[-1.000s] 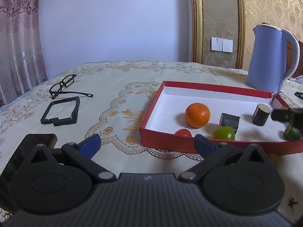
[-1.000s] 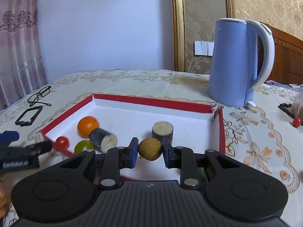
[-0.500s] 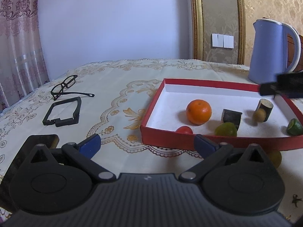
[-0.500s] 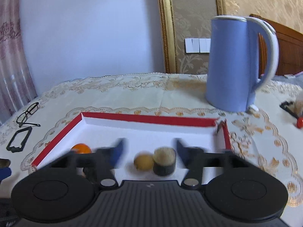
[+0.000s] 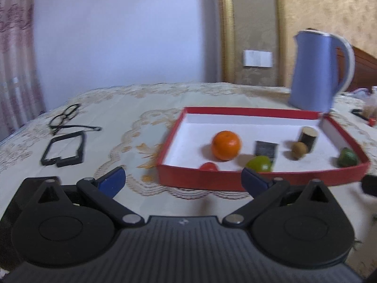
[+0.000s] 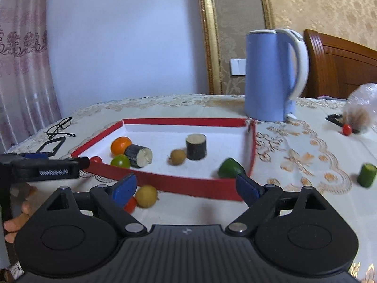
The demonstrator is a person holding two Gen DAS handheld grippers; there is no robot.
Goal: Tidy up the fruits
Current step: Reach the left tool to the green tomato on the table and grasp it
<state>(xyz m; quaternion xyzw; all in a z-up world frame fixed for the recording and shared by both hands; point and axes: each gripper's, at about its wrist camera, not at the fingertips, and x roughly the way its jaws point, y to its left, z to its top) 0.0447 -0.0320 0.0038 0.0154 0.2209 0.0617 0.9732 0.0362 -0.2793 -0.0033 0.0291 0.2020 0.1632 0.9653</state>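
A red tray with a white floor holds an orange, a green fruit, a small brown fruit, two dark cut cylinders, a red tomato and a green piece. My right gripper is open and empty, in front of the tray's near wall. My left gripper is open and empty, in front of the tray's left corner. A yellow fruit and a red tomato lie outside the tray by my right gripper's left finger.
A blue kettle stands behind the tray. A green cut piece, a small red tomato and a plastic bag lie at the right. Glasses and a black frame lie at the left.
My right gripper opened, left the brown fruit in the tray beside the dark cylinder and drew back to the tray's front. My left gripper shifted slightly and stayed open.
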